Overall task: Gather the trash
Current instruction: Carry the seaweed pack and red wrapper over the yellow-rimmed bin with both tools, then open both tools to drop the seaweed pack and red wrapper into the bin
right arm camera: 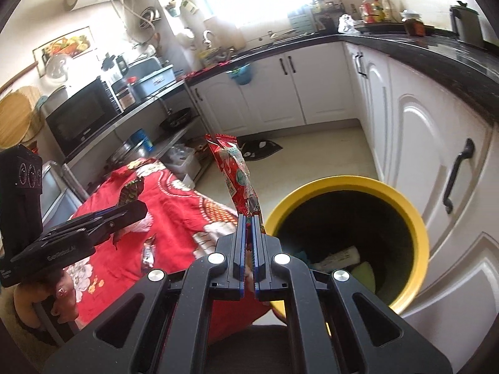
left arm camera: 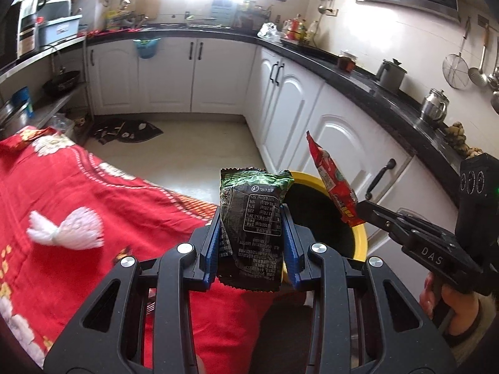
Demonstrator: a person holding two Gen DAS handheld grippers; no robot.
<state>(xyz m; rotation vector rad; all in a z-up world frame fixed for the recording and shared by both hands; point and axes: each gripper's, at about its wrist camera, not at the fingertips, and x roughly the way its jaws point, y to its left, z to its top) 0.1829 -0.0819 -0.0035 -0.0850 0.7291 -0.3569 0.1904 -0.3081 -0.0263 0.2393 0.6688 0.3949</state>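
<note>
My left gripper (left arm camera: 252,215) is shut on a dark green snack wrapper (left arm camera: 252,221), held upright at the near rim of the yellow bin (left arm camera: 361,243). My right gripper (right arm camera: 248,218) is shut on a red snack wrapper (right arm camera: 237,174), which stands up from the fingers at the bin's left rim (right arm camera: 280,208). The red wrapper (left arm camera: 333,180) and right gripper (left arm camera: 363,210) also show in the left wrist view over the bin. The left gripper (right arm camera: 137,208) shows in the right wrist view over the table. The bin holds some trash (right arm camera: 340,257). A small wrapper (right arm camera: 148,252) lies on the red cloth.
A table under a red flowered cloth (left arm camera: 78,205) sits left of the bin. White cabinets (left arm camera: 336,131) with black handles and a dark counter (left arm camera: 368,78) run along the right and back. A dark mat (left arm camera: 124,131) lies on the floor. A microwave (right arm camera: 84,118) stands at left.
</note>
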